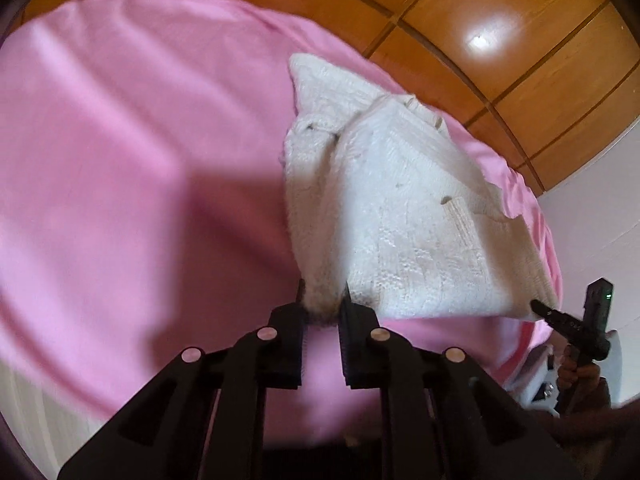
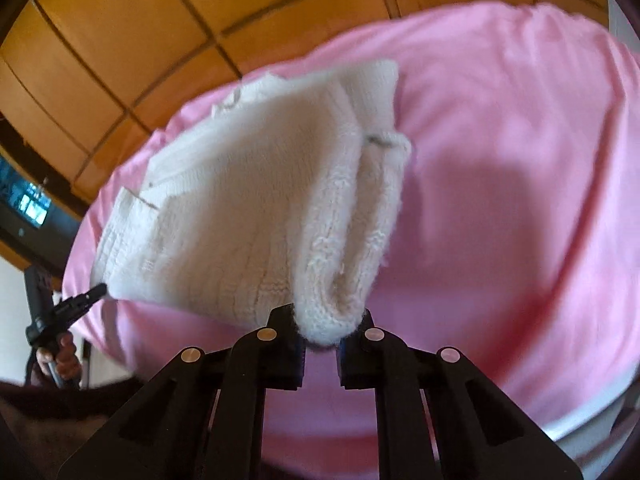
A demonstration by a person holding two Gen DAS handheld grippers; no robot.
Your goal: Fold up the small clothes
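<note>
A white knitted garment (image 1: pixel 400 208) hangs stretched between both grippers, lifted a little over a pink sheet (image 1: pixel 120 140). In the left wrist view my left gripper (image 1: pixel 323 300) is shut on one bunched lower corner of it. The right gripper (image 1: pixel 537 305) bites the other lower corner at the far right. In the right wrist view the garment (image 2: pixel 248 200) fans out from my right gripper (image 2: pixel 330 326), which pinches a thick knitted fold. The left gripper (image 2: pixel 100 290) clamps the far left corner. The garment's upper part rests on the pink sheet (image 2: pixel 500 180).
Orange wooden panelling (image 1: pixel 500 20) (image 2: pixel 100 40) rises behind the pink-covered surface. A pale wall (image 1: pixel 600 208) is at the right. A dark screen (image 2: pixel 24 204) shows at the left edge. A person's hand (image 1: pixel 580 372) (image 2: pixel 60 354) grips each opposite gripper's handle.
</note>
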